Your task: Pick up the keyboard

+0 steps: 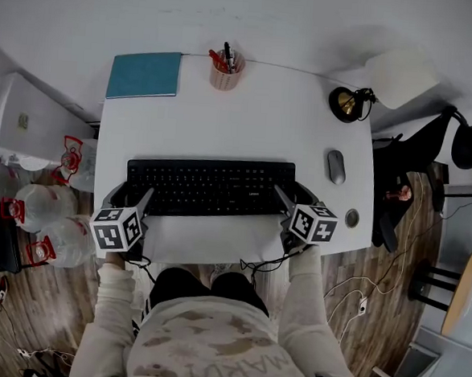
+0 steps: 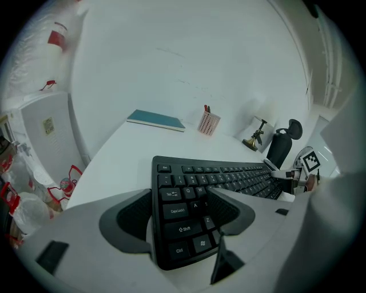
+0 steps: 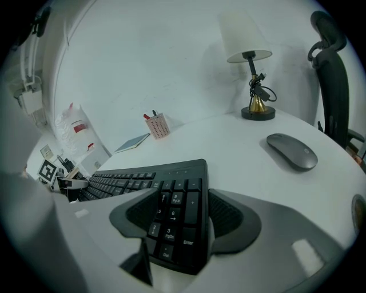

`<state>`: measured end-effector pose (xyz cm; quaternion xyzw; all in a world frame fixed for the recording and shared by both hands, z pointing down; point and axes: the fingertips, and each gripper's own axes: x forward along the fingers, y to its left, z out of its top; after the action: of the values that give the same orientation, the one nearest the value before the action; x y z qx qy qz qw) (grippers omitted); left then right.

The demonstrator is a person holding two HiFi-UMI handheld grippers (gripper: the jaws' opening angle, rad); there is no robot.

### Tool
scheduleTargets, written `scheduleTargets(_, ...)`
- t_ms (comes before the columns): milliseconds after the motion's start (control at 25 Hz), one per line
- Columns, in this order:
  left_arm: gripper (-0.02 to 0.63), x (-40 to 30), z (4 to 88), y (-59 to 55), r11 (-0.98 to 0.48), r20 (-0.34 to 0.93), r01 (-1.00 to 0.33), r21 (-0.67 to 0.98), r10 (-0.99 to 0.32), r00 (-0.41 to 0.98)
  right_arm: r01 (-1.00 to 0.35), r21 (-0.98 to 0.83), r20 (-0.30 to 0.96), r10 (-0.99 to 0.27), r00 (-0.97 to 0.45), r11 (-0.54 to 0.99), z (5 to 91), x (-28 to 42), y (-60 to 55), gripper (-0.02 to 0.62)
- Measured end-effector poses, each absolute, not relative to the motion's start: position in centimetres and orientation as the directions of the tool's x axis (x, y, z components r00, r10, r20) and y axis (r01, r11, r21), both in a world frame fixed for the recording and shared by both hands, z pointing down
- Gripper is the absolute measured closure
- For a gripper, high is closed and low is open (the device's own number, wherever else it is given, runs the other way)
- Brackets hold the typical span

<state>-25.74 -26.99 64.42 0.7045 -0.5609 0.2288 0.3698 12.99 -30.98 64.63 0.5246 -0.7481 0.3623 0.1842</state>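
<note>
While lying flat at the front edge of the white desk [image 1: 225,118], clamped at both short ends: black keyboard [image 1: 210,187]. Left gripper [image 2: 180,200] narrowed onto the keyboard's left end, one pad at the outer edge, the other on the keys. Right gripper [image 3: 183,209] likewise on the numpad end. Right of the keyboard, apart from that gripper: grey mouse [image 1: 336,166], small round disc [image 1: 352,217]. Behind the keyboard, well apart: pen cup [image 1: 226,72], teal notebook [image 1: 144,74], lamp [image 1: 344,103].

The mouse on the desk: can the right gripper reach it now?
Probably not yet: the right gripper is clamped on the keyboard at its number-pad end. Once it lets go, the bare desk toward the mouse looks free.
</note>
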Motion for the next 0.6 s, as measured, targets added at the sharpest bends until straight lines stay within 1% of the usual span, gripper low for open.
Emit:
scheduleTargets(160, 0.298, -26.2, 63.3, -26.6, -0.102, 0.714, -0.961, 0.259, -0.65, 0.261, -0.923, -0.326, 0.627, -0.685, -0.372, 0.203, 63.3, 12.4, -30.6, 0.308)
scheduleTargets(400, 0.298, -26.2, 59.9, -27.0, -0.13, 0.643, -0.963, 0.236, -0.722, 0.255, -0.926, -0.299, 0.548, -0.752, -0.365, 0.232, 59.6, 12.5, -30.9, 0.308)
scheduleTargets(600, 0.298, -26.1, 57.2, -26.7, -0.139, 0.595, -0.964, 0.225, -0.764, 0.249, -0.926, -0.278, 0.5, -0.785, -0.365, 0.254, 56.6, 12.6, -30.7, 0.307)
